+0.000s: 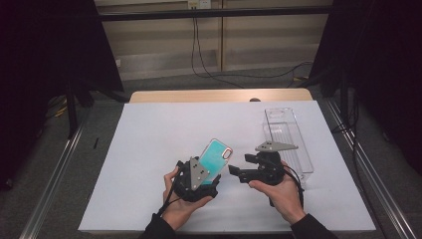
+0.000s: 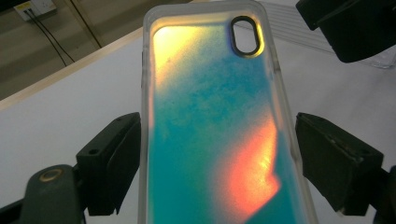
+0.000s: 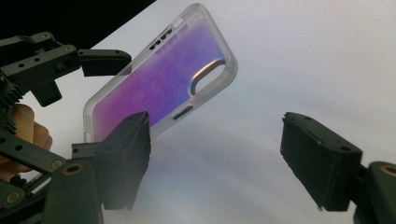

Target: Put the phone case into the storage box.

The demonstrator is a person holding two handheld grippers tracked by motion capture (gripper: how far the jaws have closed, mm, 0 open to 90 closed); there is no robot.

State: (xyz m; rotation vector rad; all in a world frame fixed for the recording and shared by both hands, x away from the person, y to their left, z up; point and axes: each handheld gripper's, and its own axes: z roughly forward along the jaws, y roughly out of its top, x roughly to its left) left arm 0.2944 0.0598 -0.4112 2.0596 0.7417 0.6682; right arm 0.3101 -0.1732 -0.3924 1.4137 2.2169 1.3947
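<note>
Right now I am clenching my left tool [image 1: 211, 175] on the phone case [image 1: 217, 155], tilting it above the white surface [image 1: 149, 149] toward one o'clock, probably so my right tool [image 1: 234, 171], jaws apart and holding nothing, can take it. At three o'clock, the clear tray [image 1: 288, 142] is sitting empty.

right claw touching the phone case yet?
Apart. The right gripper view shows the right claw open, with bare white table between its pads and the phone case, which the left claw holds.

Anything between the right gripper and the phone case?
Nothing: in the high view, only bare white sheet separates the right gripper from the phone case.
</note>
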